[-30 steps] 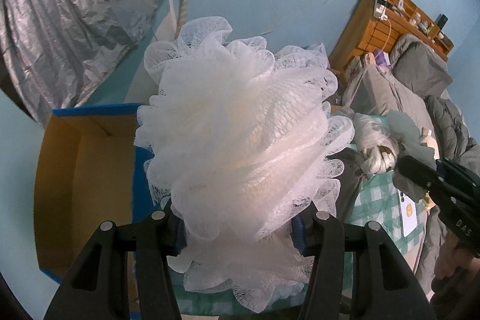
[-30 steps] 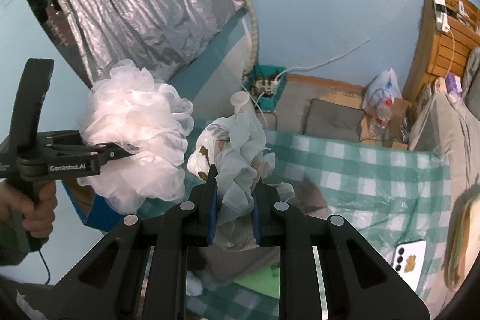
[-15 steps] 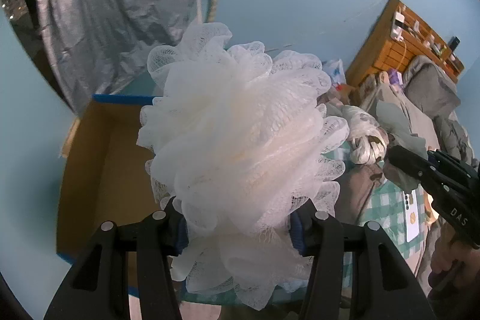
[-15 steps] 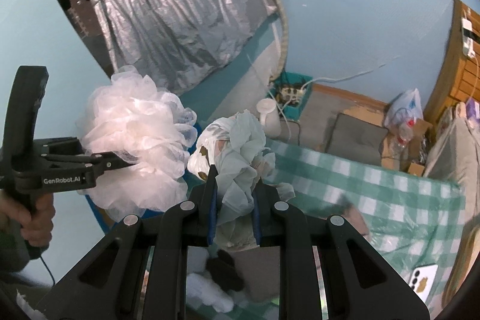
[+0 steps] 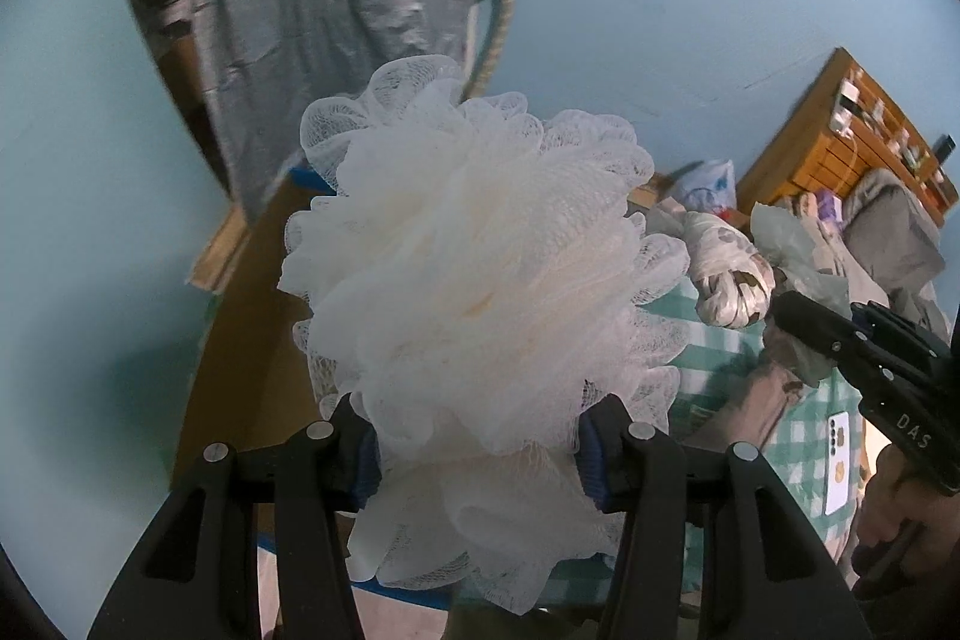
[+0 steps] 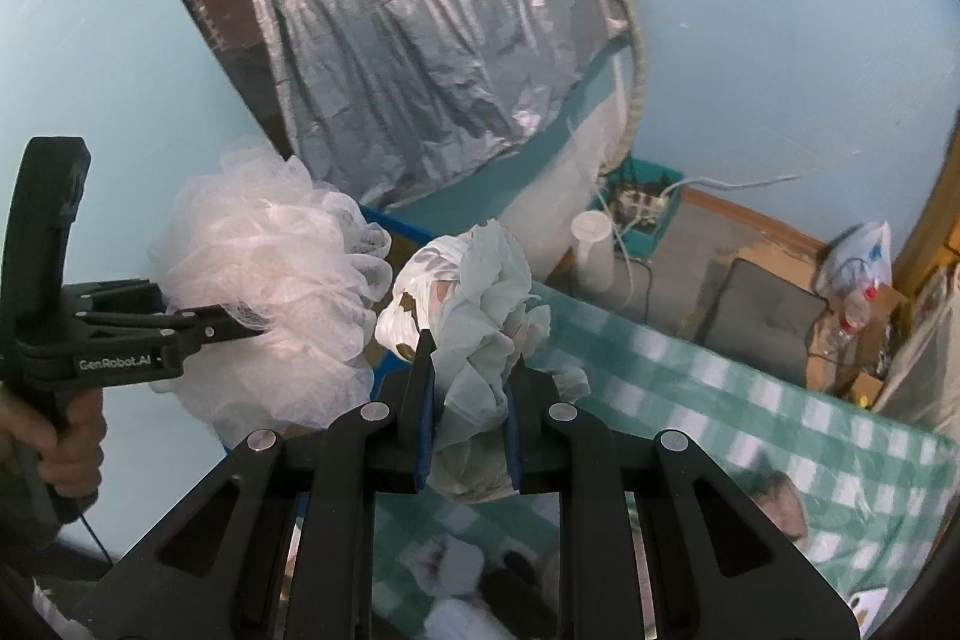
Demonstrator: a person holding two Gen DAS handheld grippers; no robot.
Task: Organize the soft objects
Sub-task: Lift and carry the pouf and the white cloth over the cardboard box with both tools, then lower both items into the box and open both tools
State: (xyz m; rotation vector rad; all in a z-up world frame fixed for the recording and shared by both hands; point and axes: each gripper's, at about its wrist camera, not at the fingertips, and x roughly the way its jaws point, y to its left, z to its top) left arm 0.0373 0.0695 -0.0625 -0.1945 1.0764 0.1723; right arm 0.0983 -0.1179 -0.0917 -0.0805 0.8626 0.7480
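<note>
A big white mesh bath pouf [image 5: 480, 280] fills the middle of the left wrist view, and my left gripper [image 5: 480, 436] is shut on its lower part. The same pouf [image 6: 270, 280] shows at the left of the right wrist view, held by the left gripper [image 6: 240, 328] in a person's hand. My right gripper [image 6: 468, 376] is shut on a crumpled white plastic bag [image 6: 474, 304]. In the left wrist view that bag [image 5: 729, 280] hangs at the right from the right gripper [image 5: 798, 316]. An open cardboard box [image 5: 240, 340] with blue edges lies below and behind the pouf.
A green-and-white checked cloth [image 6: 750, 412] covers the surface below, with small soft items [image 6: 456, 568] and a phone [image 5: 837, 454] on it. A silver foil sheet [image 6: 420, 40] hangs on the blue wall. A wooden shelf [image 5: 840, 124], grey bedding, a power strip box [image 6: 642, 202].
Both grippers have carried their loads sideways toward the foil sheet and the box. The box now sits more behind the pouf. Both grips look the same.
</note>
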